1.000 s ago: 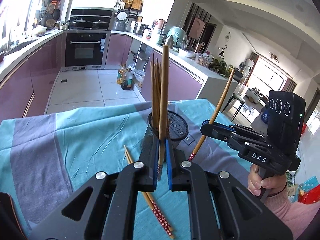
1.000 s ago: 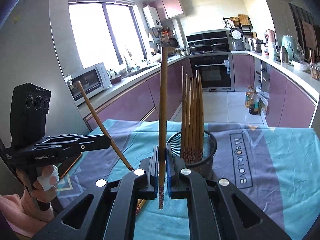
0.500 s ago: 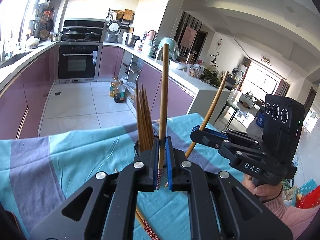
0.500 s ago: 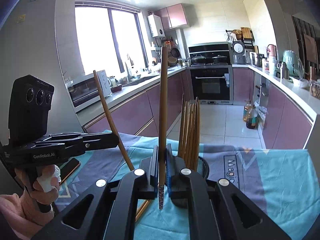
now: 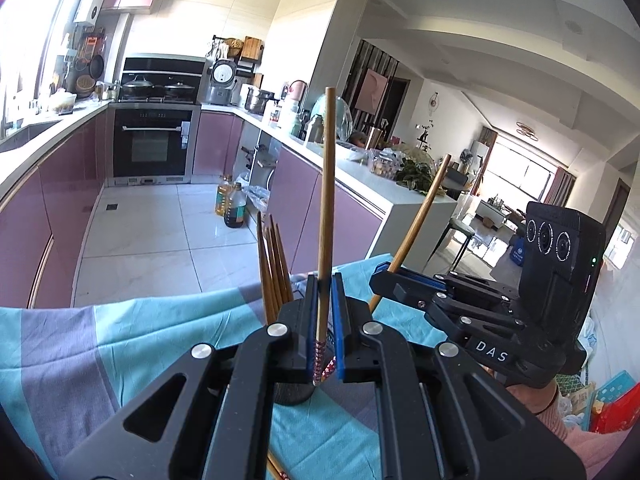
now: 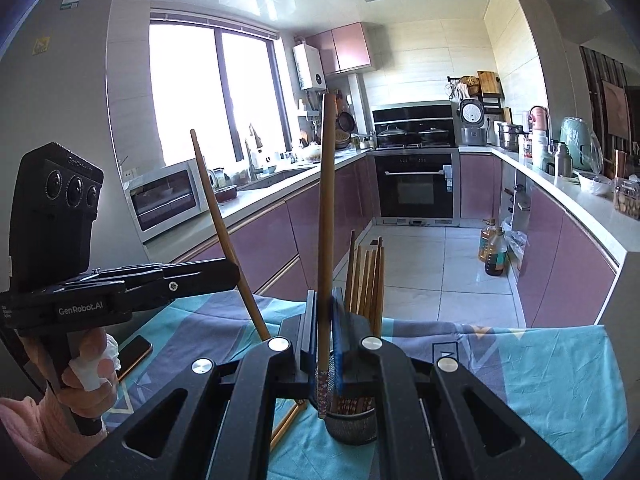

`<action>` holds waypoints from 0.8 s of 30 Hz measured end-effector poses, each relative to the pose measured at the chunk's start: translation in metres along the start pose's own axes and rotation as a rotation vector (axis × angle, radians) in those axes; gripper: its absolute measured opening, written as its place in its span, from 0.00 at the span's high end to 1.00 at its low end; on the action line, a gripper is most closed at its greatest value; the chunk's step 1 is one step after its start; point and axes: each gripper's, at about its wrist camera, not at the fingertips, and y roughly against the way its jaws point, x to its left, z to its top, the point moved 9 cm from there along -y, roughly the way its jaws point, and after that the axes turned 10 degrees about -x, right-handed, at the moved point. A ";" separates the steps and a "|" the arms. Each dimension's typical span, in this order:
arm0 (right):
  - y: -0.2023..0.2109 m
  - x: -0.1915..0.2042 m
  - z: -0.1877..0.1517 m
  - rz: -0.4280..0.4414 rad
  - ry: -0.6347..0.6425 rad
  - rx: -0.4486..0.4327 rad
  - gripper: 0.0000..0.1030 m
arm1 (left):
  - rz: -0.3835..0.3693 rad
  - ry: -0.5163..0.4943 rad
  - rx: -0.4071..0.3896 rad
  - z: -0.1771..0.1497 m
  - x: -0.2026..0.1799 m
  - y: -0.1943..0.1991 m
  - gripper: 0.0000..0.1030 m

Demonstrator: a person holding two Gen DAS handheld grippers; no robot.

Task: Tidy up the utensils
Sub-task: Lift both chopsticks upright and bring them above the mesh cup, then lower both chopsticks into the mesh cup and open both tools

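My left gripper (image 5: 323, 312) is shut on a wooden chopstick (image 5: 326, 216) held upright, patterned end down. My right gripper (image 6: 323, 320) is shut on another upright chopstick (image 6: 326, 216). Each gripper shows in the other's view, the right gripper (image 5: 384, 276) with its tilted chopstick (image 5: 420, 216), the left gripper (image 6: 232, 272) with its own (image 6: 224, 232). A black mesh holder (image 6: 352, 424) with several chopsticks (image 6: 368, 276) stands on the teal cloth, just behind both grippers; it also shows in the left wrist view (image 5: 296, 392).
Loose chopsticks lie on the teal and grey tablecloth (image 6: 560, 380) near the holder's left side (image 6: 286, 426). A phone (image 6: 134, 354) lies at the table's left. Kitchen counters, an oven (image 6: 416, 192) and oil bottles (image 6: 494, 252) are beyond the table.
Both grippers have risen and tipped up with their chopsticks, so the holder sits lower and is mostly hidden behind the jaws. The two grippers have drawn closer over the holder.
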 end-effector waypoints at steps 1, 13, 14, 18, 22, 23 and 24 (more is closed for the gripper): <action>-0.001 -0.001 0.001 -0.003 -0.001 -0.002 0.94 | 0.000 -0.003 -0.003 0.001 -0.001 0.000 0.93; -0.022 -0.010 -0.002 -0.027 -0.010 0.017 0.94 | 0.024 -0.013 0.010 0.000 -0.003 -0.014 0.93; -0.023 -0.010 -0.003 -0.029 -0.009 0.019 0.94 | 0.025 -0.010 0.015 -0.002 -0.003 -0.014 0.93; -0.025 -0.013 -0.005 -0.039 -0.002 0.027 0.94 | 0.027 -0.007 0.026 -0.003 -0.004 -0.018 0.93; -0.030 -0.014 -0.010 -0.046 0.001 0.040 0.94 | 0.031 -0.015 0.043 -0.004 -0.007 -0.026 0.93; -0.032 -0.013 -0.009 -0.047 0.001 0.044 0.94 | 0.031 -0.018 0.050 -0.006 -0.007 -0.028 0.93; -0.033 -0.013 -0.011 -0.048 0.002 0.048 0.94 | 0.032 -0.018 0.054 -0.008 -0.006 -0.029 0.93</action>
